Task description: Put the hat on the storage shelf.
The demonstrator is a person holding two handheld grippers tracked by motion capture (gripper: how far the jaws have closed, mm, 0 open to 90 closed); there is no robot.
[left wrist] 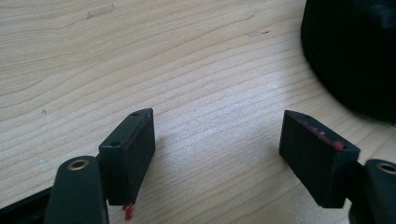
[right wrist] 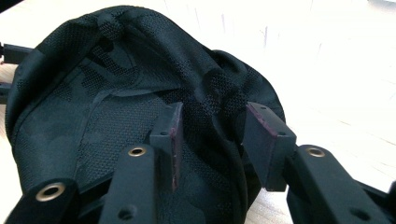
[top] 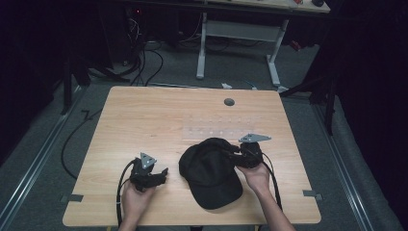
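Leftmost, the left tongs [top: 162, 173] rest low on the wooden table [top: 144, 115], held in the person's left hand [top: 134, 199], with their jaws spread wide and nothing between them; in the left gripper view only bare wood lies in the gap, and the black cap [left wrist: 355, 51] sits off to one side, apart from them. At the middle of the table's near half lies that cap [top: 209, 171], upside down so its mesh-lined inside faces up, brim towards the person. On the right, the right tongs [top: 230, 153] reach in at the cap's rim; one jaw is inside the cap, the other outside, the rim's fabric [right wrist: 219, 126] between them, jaws half open and not visibly pressing.
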